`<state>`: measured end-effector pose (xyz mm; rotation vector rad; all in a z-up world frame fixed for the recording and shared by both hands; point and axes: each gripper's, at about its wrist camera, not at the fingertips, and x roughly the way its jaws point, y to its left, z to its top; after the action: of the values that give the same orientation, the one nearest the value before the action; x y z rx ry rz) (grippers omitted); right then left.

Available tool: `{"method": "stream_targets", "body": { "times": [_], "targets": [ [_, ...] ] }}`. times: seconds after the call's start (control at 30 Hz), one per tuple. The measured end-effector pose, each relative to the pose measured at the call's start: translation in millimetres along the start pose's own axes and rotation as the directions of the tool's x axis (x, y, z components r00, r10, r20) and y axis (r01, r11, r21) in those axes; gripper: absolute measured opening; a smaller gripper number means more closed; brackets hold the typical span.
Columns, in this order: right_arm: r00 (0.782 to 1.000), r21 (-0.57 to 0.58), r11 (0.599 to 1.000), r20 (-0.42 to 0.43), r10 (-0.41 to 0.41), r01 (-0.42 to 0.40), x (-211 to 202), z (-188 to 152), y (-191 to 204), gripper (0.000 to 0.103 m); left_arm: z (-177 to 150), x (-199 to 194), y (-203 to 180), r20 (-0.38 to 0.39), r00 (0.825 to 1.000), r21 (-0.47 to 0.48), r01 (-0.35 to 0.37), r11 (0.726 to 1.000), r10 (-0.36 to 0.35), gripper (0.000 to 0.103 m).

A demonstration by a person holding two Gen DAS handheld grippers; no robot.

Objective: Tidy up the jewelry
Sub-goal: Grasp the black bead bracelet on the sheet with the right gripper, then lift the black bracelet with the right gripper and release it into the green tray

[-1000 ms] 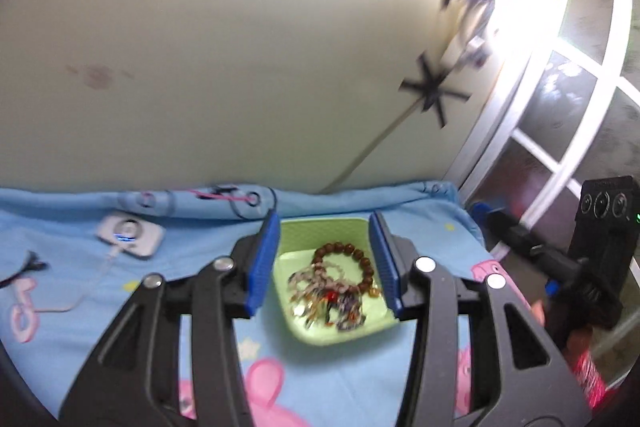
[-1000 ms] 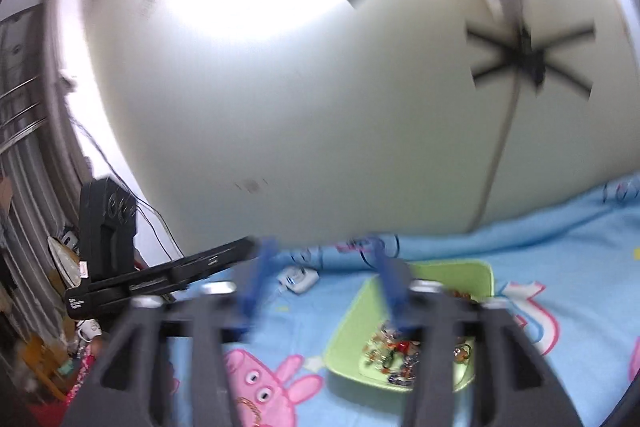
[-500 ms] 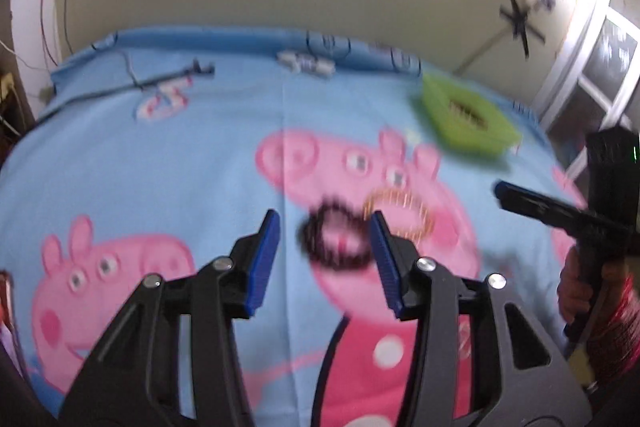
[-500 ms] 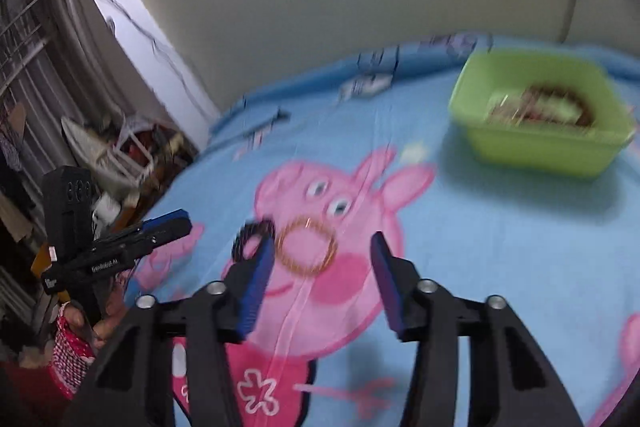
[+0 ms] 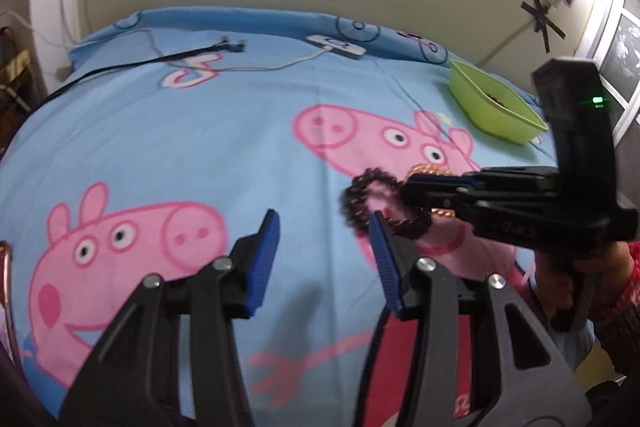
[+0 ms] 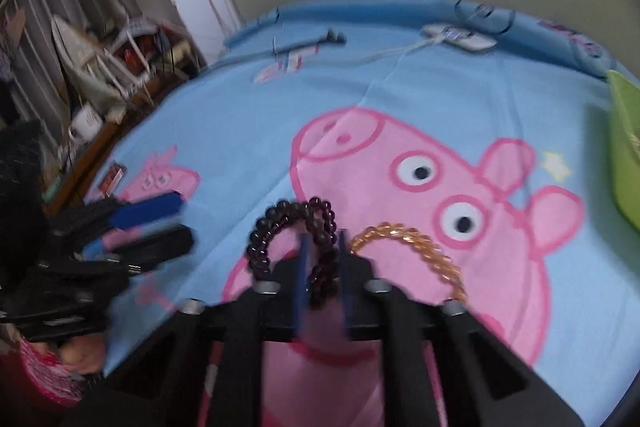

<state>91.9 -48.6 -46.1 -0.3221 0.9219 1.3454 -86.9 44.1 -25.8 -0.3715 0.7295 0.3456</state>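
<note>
A dark purple bead bracelet (image 6: 264,227) and a gold chain bracelet (image 6: 412,237) lie side by side on the pink pig print of the blue blanket (image 6: 420,79). My right gripper (image 6: 323,247) is shut on the near side of the dark bracelet. In the left wrist view it reaches in from the right (image 5: 412,187) over the dark bracelet (image 5: 354,203), with the gold bracelet (image 5: 430,169) partly hidden behind it. My left gripper (image 5: 323,223) hangs open just left of the dark bracelet, holding nothing. A green tray (image 5: 492,107) with jewelry stands at the far right.
A white charger (image 5: 336,47) with its cable and a black cable (image 5: 200,51) lie near the far edge of the bed, against the wall. Cluttered shelves (image 6: 100,67) stand beyond the left bed edge. A person's hand (image 5: 560,287) holds the right gripper.
Both grippers swung down from above the green tray to the middle of the blanket. The right gripper's jaws went from wide open to shut on the dark bracelet. The left stayed open.
</note>
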Motion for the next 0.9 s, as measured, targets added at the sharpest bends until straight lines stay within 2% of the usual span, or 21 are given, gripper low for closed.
{"method": "stream_targets", "body": {
  "times": [0.07,0.2,0.33,0.5,0.6,0.77,0.8,0.87,0.9],
  "targets": [
    [0.998,0.034,0.999,0.051,0.032,-0.033,-16.2,0.5,-0.9,0.0,-2.7,-8.5,5.3,0.012,1.0,-0.011,0.002,1.0,-0.002,0.044],
    [0.976,0.065,0.988,0.177,0.126,-0.14,-69.2,-7.2,2.2,0.0,-5.2,-23.6,3.9,0.044,0.998,-0.008,0.04,0.999,-0.039,0.044],
    [0.966,0.068,0.986,0.224,0.131,-0.15,-109.4,-29.3,-4.6,0.0,-2.8,-30.8,-22.2,0.06,0.992,0.068,0.103,0.992,-0.107,0.045],
    [0.975,0.188,0.979,0.22,0.041,-0.083,-131.5,-75.6,-43.6,0.0,-8.8,-22.5,-71.5,0.027,0.982,0.18,0.18,0.967,-0.188,0.048],
    [0.974,0.349,0.937,0.222,-0.049,-0.033,-150.5,-117.9,-87.5,0.0,-13.1,-5.4,-104.5,-0.033,0.972,0.222,0.235,0.946,-0.233,0.048],
    [0.96,0.482,0.875,0.224,-0.165,0.038,-178.0,-169.1,-123.2,0.0,-12.4,19.4,-156.2,-0.113,0.95,0.283,0.31,0.908,-0.29,0.048],
    [0.96,0.482,0.875,0.219,-0.177,0.051,-180.6,-173.3,-124.4,0.005,-12.6,25.3,-169.3,-0.131,0.944,0.291,0.327,0.899,-0.301,0.048],
    [0.95,0.461,0.882,0.22,-0.223,0.1,-189.6,-181.8,-121.5,0.033,-9.2,35.0,-190.4,-0.162,0.934,0.304,0.354,0.884,-0.319,0.048],
    [0.941,0.443,0.887,0.226,-0.253,0.133,-194.0,-184.6,-119.5,0.036,-8.0,37.1,-197.4,-0.169,0.931,0.31,0.362,0.879,-0.324,0.048]
  ]
}}
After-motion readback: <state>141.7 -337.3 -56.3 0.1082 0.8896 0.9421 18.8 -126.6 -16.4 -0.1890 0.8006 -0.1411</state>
